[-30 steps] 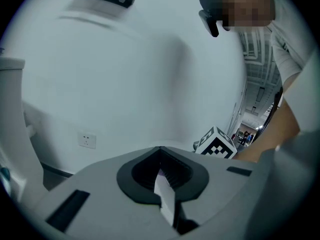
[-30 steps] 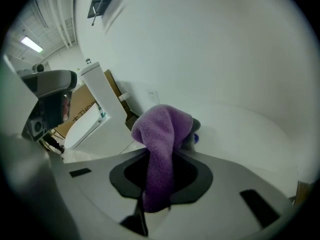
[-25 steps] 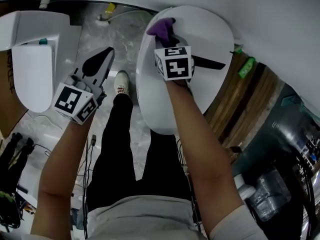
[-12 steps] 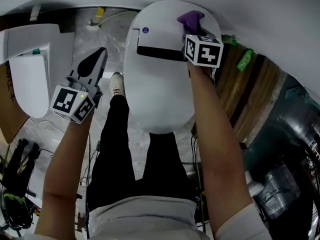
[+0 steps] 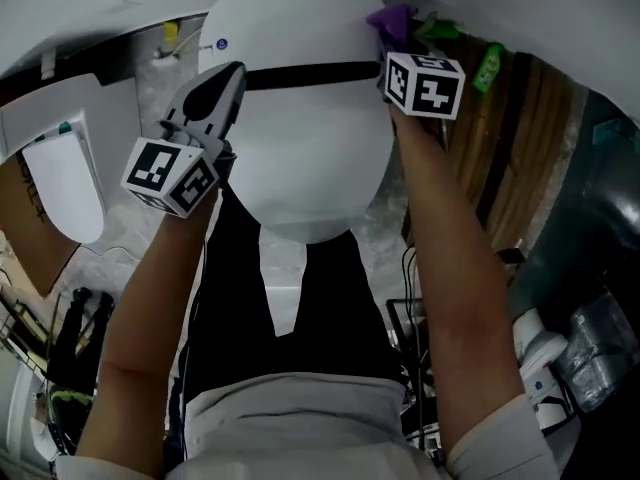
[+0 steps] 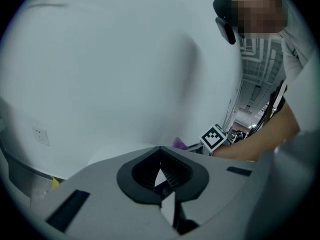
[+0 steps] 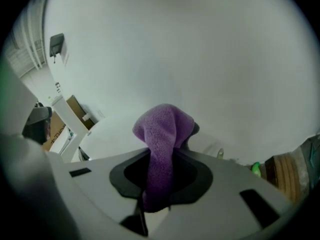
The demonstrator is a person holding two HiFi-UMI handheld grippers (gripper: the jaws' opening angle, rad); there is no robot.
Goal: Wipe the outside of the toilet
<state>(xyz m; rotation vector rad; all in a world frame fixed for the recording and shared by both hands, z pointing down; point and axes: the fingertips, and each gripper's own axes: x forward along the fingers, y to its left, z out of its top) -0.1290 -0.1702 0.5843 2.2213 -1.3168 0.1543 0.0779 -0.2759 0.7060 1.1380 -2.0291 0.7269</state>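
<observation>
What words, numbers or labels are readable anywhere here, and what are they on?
No text reads clearly.
The marker cubes: black-and-white square patterns, no words.
The blue round sticker on the toilet: too small to read.
The cardboard box: dark print, too blurred to read.
The purple cloth: no label visible.

We wear black trousers, a pale shirt at six o'clock — our left gripper and right gripper are grey.

Finishes: white oval toilet — smooth, glossy; purple cloth — fleecy, matt; brown wooden boards, right, grained.
</observation>
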